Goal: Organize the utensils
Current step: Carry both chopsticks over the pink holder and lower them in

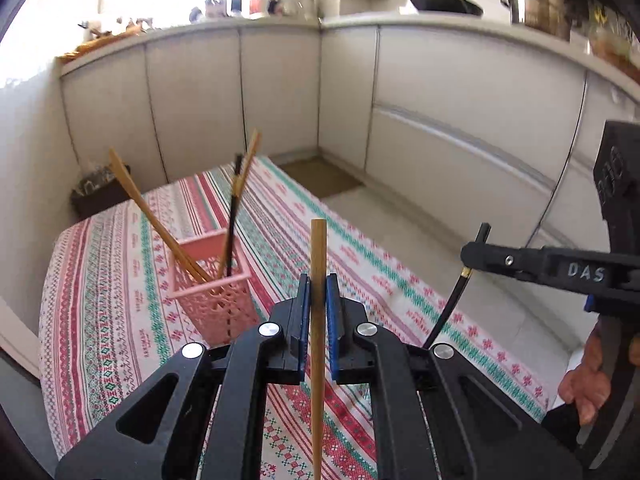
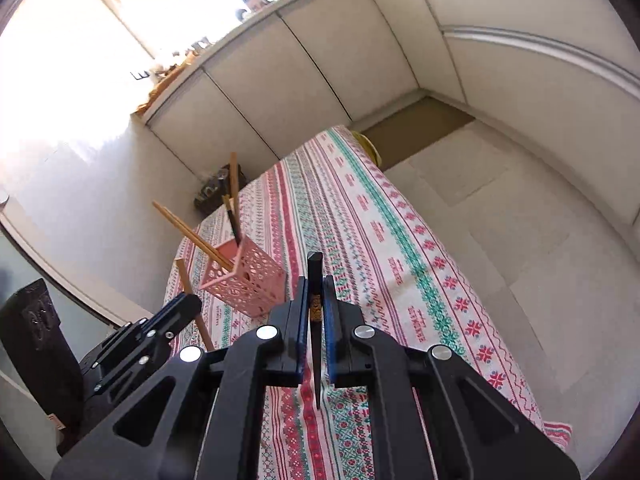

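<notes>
Kitchen table w/ striped patterned cloth (image 1: pixel 120 280): pink perforated plastic basket (image 1: pixel 224 300) already holds chopsticks. Left gripper (image 1: pixel 319 292) clamps a pale wooden chopstick (image 1: pixel 318 248), right gripper (image 2: pixel 316 300) a black chopstick (image 2: pixel 315 272), both upright, probably for dropping in.

One pink basket (image 1: pixel 216 280) stands on the tabletop, holding three wooden chopsticks (image 1: pixel 160 224) and one black chopstick (image 1: pixel 233 216). One wooden chopstick (image 1: pixel 318 320) and one black chopstick (image 2: pixel 315 292) are held outside it.
</notes>
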### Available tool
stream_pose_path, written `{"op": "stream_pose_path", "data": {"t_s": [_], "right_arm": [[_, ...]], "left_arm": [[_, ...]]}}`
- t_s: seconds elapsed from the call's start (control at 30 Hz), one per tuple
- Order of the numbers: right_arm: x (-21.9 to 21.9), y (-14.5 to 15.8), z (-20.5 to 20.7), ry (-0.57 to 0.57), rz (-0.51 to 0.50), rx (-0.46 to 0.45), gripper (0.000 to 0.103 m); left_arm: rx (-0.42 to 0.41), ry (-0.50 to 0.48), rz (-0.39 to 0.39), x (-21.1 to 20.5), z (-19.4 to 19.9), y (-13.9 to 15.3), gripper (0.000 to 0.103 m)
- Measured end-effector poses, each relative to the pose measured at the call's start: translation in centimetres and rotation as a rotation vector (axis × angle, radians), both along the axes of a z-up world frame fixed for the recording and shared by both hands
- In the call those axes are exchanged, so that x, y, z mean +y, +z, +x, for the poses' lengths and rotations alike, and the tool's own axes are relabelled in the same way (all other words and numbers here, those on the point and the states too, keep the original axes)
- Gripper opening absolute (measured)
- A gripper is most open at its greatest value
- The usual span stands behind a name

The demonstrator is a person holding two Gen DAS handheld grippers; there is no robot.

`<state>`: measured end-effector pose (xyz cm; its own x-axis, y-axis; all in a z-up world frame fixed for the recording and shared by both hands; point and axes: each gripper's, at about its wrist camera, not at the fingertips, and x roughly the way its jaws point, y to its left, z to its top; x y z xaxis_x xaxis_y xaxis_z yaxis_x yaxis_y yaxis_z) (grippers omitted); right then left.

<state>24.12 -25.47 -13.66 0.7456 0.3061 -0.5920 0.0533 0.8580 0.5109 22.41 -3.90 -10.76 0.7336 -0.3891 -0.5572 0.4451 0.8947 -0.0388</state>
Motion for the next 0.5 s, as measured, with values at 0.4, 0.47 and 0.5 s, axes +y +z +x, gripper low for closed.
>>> {"op": "stream_pose_path", "data": {"t_s": [0.4,0.47,0.5], "right_arm": [[4.1,6.0,-0.4,0.061,-0.165,-0.133,0.007],[4.6,7.4,0.0,0.074,-0.170,-0.150,0.007],[4.7,8.1,0.3,0.080,-0.171,-0.163,0.007]], "left_arm": [[-0.220,0.105,-0.213,3.0,-0.8,7.8,0.006],[-0.242,0.118,-0.201,3.1,-0.5,9.1,0.006],[-0.252,0.124,-0.197,3.2,-0.3,9.8,0.006]]}}
